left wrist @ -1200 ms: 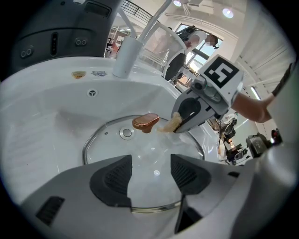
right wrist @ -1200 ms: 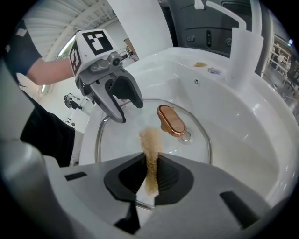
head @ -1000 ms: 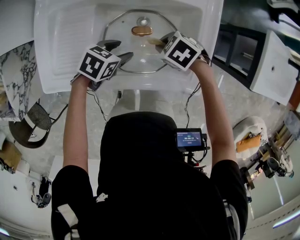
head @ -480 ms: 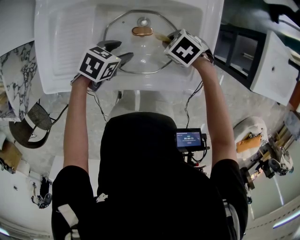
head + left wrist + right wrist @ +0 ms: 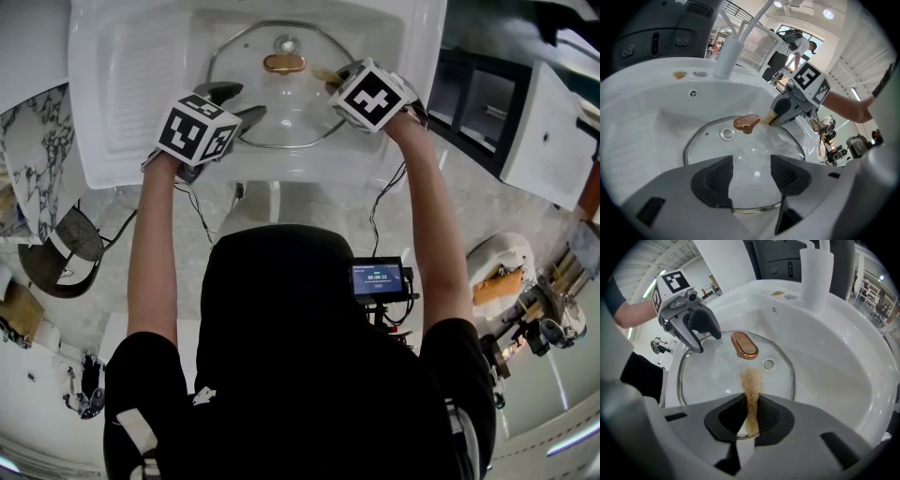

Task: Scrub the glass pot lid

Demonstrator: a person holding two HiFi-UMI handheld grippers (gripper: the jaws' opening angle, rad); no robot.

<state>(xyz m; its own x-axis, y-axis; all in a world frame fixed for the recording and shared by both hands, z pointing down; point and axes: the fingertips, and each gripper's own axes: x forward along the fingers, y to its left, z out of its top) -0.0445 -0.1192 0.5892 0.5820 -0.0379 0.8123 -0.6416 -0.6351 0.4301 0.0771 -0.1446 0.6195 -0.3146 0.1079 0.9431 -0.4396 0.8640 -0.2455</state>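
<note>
The glass pot lid (image 5: 281,108) lies flat in the white sink basin (image 5: 412,37), its copper knob (image 5: 283,63) facing up. My left gripper (image 5: 239,101) hovers at the lid's near left edge. In the left gripper view its jaws (image 5: 750,176) stand open over the glass (image 5: 740,154), with nothing pressed between the pads. My right gripper (image 5: 339,77) is shut on a thin brown scrub pad (image 5: 751,390). The pad's tip rests on the lid (image 5: 712,376) just in front of the knob (image 5: 744,345).
A white faucet (image 5: 815,275) rises at the back of the sink. A ribbed draining board (image 5: 141,75) lies left of the basin. A round steam vent (image 5: 768,364) sits in the lid beside the knob. The person stands against the sink's front edge.
My right gripper has slid the scrub pad a little farther back and to the right across the lid, toward the knob. The left gripper has stayed in place.
</note>
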